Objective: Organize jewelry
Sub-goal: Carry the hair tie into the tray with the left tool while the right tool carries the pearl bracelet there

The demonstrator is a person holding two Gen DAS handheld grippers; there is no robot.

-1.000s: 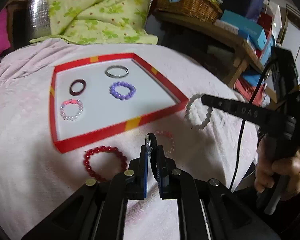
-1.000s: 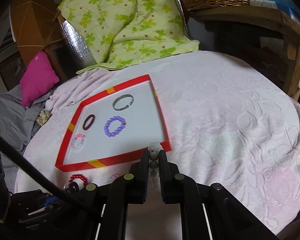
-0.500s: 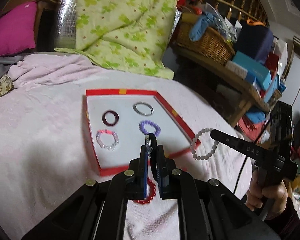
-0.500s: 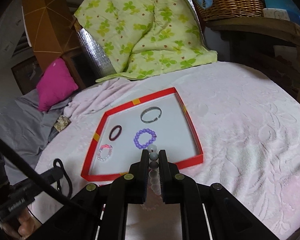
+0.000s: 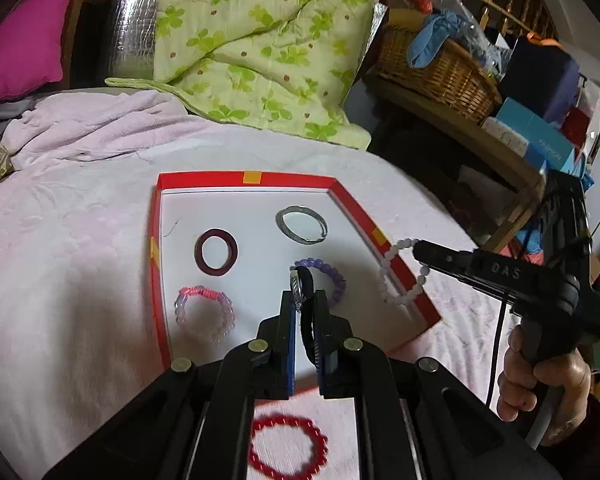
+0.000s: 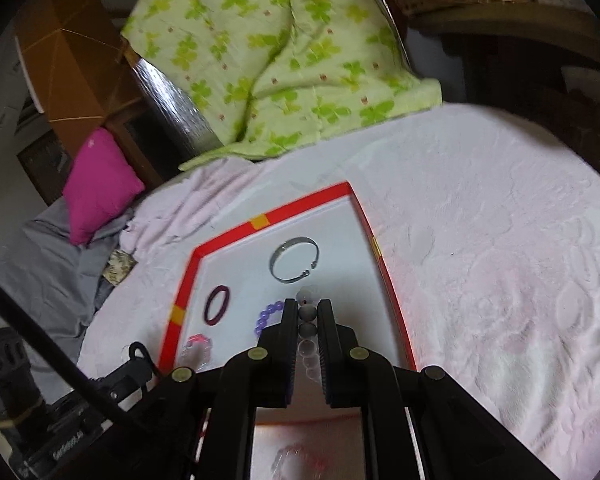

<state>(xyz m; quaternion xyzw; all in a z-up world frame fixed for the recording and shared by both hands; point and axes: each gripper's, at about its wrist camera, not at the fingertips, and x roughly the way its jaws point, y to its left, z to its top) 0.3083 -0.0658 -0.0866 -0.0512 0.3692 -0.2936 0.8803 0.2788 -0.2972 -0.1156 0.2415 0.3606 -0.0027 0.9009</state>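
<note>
A red-rimmed white tray [image 5: 244, 178] lies on the pale pink blanket. It holds a silver bangle [image 5: 300, 230], a maroon ring [image 5: 216, 252], a purple bead bracelet [image 5: 334, 276] and a pink-and-clear bead bracelet [image 5: 204, 312]. My left gripper [image 5: 304, 296] is shut on a black cord bracelet [image 5: 306, 280] with a silver charm, above the tray's near half. My right gripper [image 6: 307, 303] is shut on a white bead bracelet [image 6: 307, 313]. Seen from the left wrist, the right gripper [image 5: 418, 247] dangles that white bead bracelet [image 5: 400, 300] over the tray's right rim.
A red bead bracelet [image 5: 286, 446] lies on the blanket just in front of the tray. Behind the tray are a green floral quilt [image 5: 260, 40] and a magenta pillow [image 6: 100, 188]. A wooden bench with a wicker basket [image 5: 432, 68] and boxes stands right.
Both grippers have moved forward from the blanket's near side to over the tray, each still carrying its bracelet. The red bead bracelet has slid under the left gripper.
</note>
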